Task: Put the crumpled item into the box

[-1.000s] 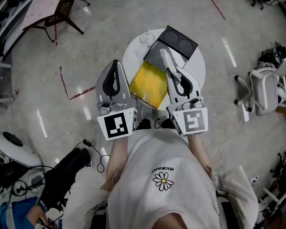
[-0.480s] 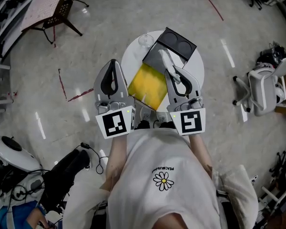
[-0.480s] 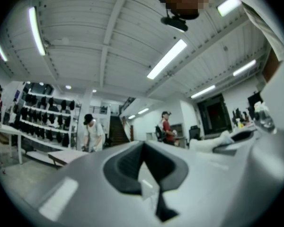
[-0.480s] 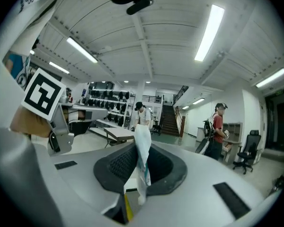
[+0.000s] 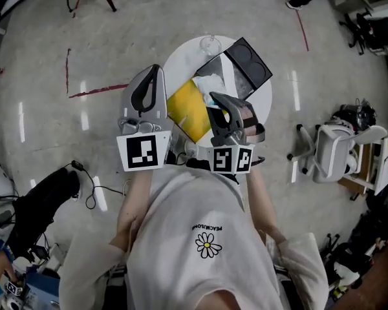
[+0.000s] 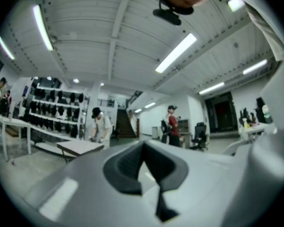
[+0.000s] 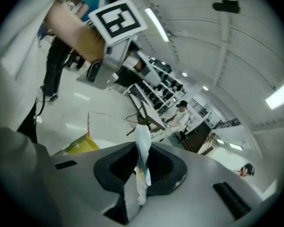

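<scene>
White and round, the table (image 5: 181, 63) in the head view carries an open black box (image 5: 249, 58), a yellow flat piece (image 5: 186, 108) just beside the box on its near-left side, and a clear glass (image 5: 210, 44) at the box's far-left corner. The right tongs (image 5: 215, 98) reach in over the near edge of the box, and the white crumpled item (image 5: 211, 84) shows just past their tips, over the box's open tray. The left tongs (image 5: 156, 70) hang left of the box, beyond the yellow piece. In the left gripper view, the left tongs (image 6: 143, 146) are closed together with nothing between them and point up into the room under long ceiling lights. In the right gripper view, the right tongs (image 7: 138, 148) are clamped on the crumpled item (image 7: 143, 134), a thin white wad sticking out past the tips, with the yellow piece (image 7: 80, 145) low on the left.
</scene>
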